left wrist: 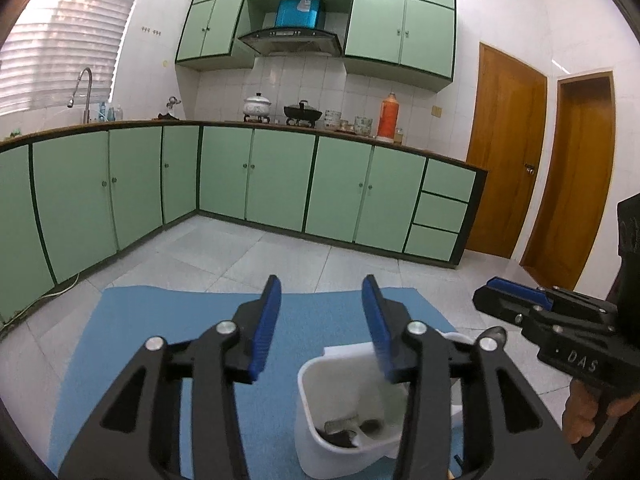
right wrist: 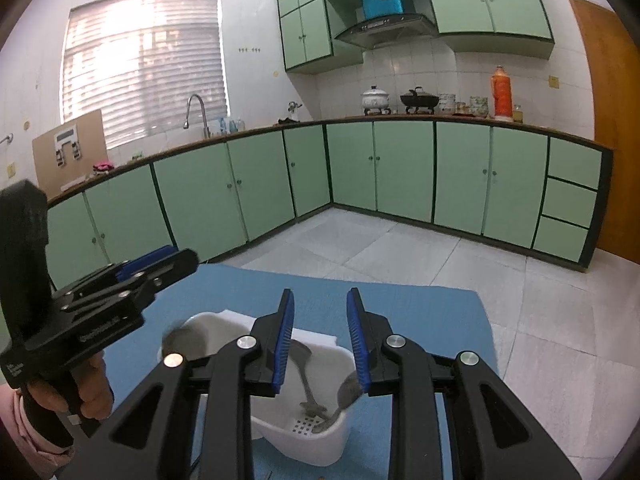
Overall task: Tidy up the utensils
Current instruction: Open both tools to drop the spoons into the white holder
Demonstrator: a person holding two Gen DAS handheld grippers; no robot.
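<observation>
Both tools stand spread with nothing between their pads: the left tool (left wrist: 322,286) and the right tool (right wrist: 320,300) hover over a white utensil holder (right wrist: 320,436) on the blue mat (right wrist: 420,320), toward its near edge. Spatula (right wrist: 306,376) and spoon (right wrist: 348,394) lean inside.

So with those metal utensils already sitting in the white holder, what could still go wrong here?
1. The left tongs hang open right over the holder; a bump on its rim might tip it on the blue mat.
2. The utensils lean loosely inside, so a knock from the open right tongs could spill them.
3. The two tongs sit close together and might collide.
</observation>
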